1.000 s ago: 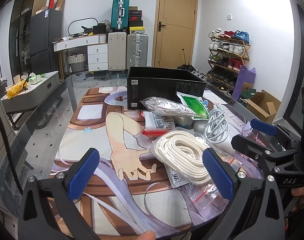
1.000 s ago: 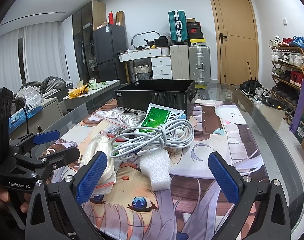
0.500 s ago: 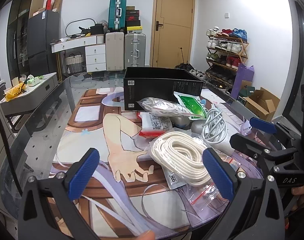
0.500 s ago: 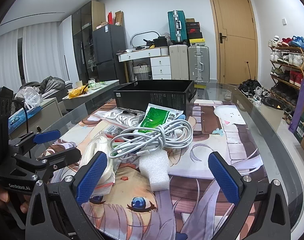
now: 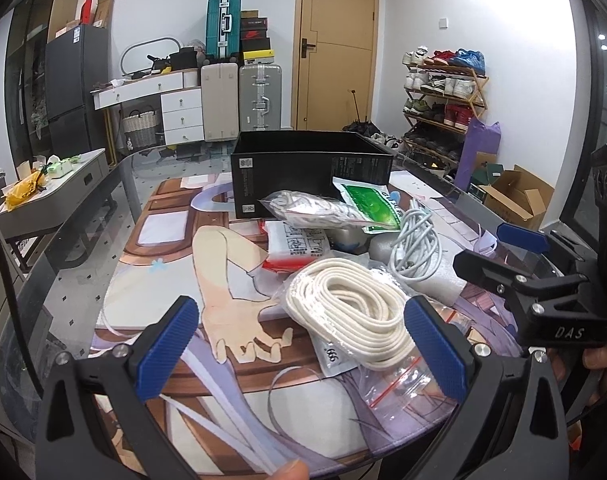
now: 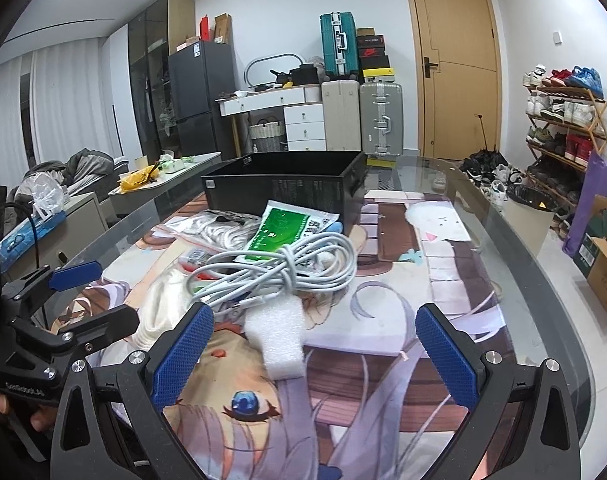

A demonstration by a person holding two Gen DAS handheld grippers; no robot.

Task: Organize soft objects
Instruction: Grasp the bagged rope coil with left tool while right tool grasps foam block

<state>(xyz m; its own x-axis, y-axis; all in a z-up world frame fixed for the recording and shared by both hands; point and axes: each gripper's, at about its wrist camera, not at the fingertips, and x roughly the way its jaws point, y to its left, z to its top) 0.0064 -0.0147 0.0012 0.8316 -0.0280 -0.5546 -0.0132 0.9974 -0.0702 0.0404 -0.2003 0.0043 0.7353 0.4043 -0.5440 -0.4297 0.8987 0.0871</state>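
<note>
Nearest me, both tools hang low over the front edge of the desk (image 6: 543,280), level and pointing toward the far wall. The left tool (image 5: 303,344) is spread wide with nothing in it, its right pad just beside the bagged white rope (image 5: 351,312). The right tool (image 6: 319,348) is equally wide and empty, with the white foam block (image 6: 277,332) lying between its pads.

Just past the foam sits the grey cable bundle (image 6: 287,272), then the green packet (image 6: 279,232) and a second bagged rope (image 5: 315,210), all heaped together in front of the open black box (image 5: 311,172).

My worry is the slippery plastic bag: a pinch on loose film could let the rope slide out. The cable loops may also snag the foam or packet and drag them along.
</note>
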